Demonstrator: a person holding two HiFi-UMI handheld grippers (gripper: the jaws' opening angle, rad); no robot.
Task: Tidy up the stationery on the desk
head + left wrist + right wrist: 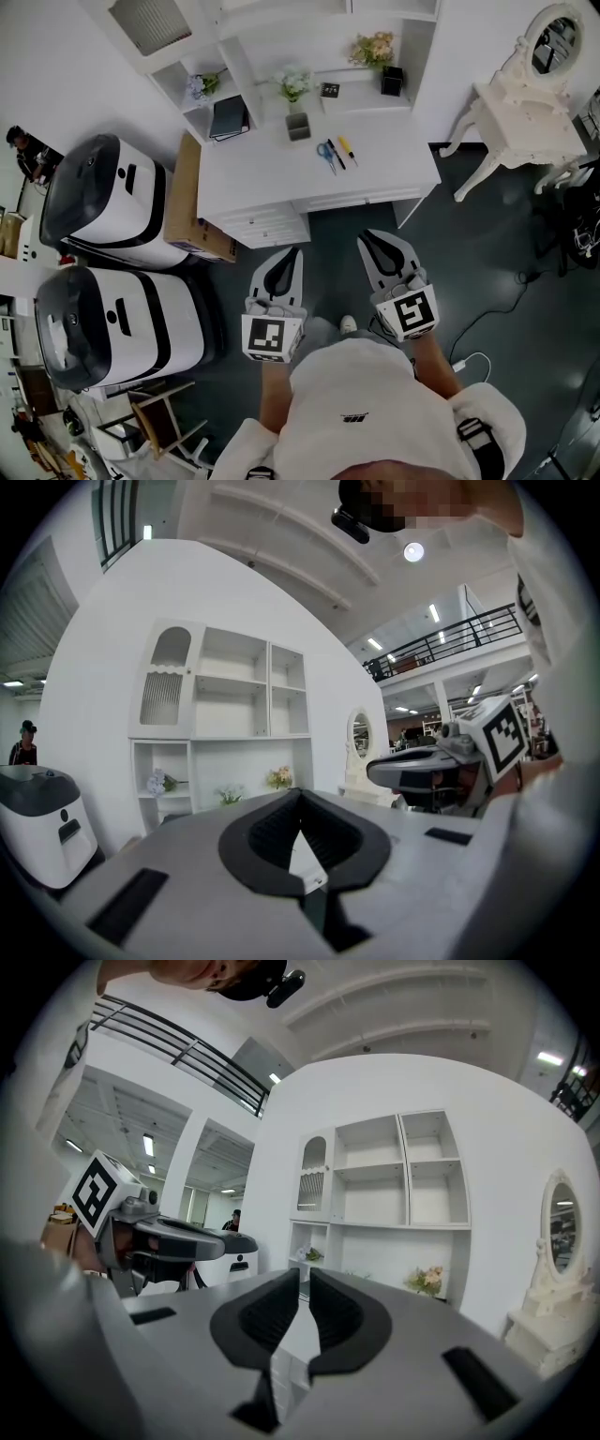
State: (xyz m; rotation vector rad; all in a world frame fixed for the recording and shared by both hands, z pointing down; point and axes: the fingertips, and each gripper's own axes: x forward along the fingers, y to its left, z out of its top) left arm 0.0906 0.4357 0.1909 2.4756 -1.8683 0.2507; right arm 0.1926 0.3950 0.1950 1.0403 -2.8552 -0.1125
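I hold the left hand-held gripper [293, 253] and the right hand-held gripper [371, 236] closed, empty. Scissors [326, 153] and pens [346, 148] lie well ahead on the worktop [394, 173], long axes roughly toward me. The right is nearer.

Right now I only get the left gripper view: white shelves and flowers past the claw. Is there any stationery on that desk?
Observer: Yes. The head view shows blue-handled scissors lying on the white desk, near its middle.
Operator: Is anything beside them?
Observer: A dark pen and a slim yellow item lie just right of the scissors, all three close together.
Operator: Is there somewhere to put them?
Observer: Perhaps the grey holder, which stands behind and left of the scissors. I cannot see inside it.
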